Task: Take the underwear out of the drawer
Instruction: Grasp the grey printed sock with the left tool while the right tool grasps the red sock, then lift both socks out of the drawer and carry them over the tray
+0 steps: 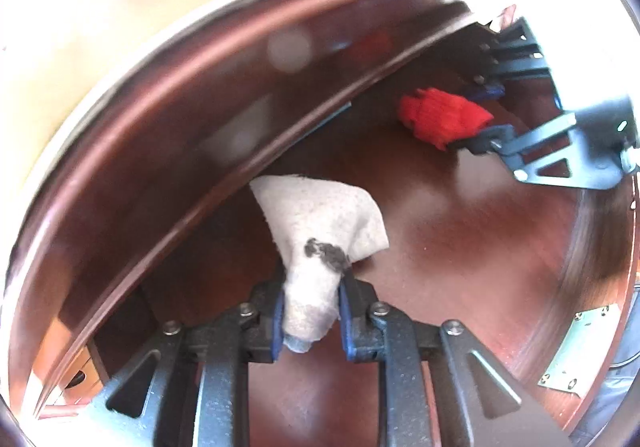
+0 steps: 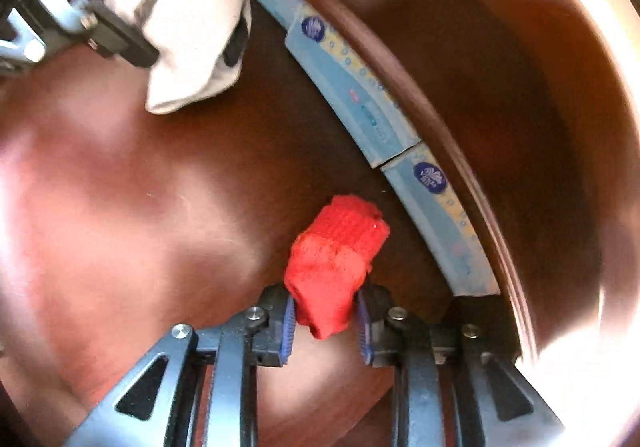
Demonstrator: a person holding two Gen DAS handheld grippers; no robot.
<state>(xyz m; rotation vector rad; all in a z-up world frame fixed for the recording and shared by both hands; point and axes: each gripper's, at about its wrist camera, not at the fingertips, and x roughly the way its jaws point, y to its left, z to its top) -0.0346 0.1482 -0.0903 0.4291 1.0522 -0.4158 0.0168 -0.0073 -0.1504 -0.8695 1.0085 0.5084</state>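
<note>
Left tongs (image 1: 311,311): one pair, clamped on one white garment (image 1: 320,223) with a dark print, gripped at its bunched lower end; the rest of the cloth fans out forward toward the drawer wall. Right tongs (image 2: 325,321): one pair, clamped on one red garment (image 2: 336,259), folded into a thick wad, most of it sticking out ahead of the tips. Both pieces of underwear sit inside the drawer (image 1: 460,231), low over its glossy brown floor; whether they touch the floor cannot be told. Handling note, as judgement: the step in hand appears to be the lift-out; each piece should rise straight up with the grip kept firm, the loose white corner kept off the drawer's front edge, and the two pairs held apart so the cloths do not tangle. Farther back: two pale blue flat boxes (image 2: 348,83), end to end along the curved far wall, not to be disturbed. One metal bracket (image 1: 580,347) at the drawer's right side. Count: two garments, two boxes, one bracket.
</note>
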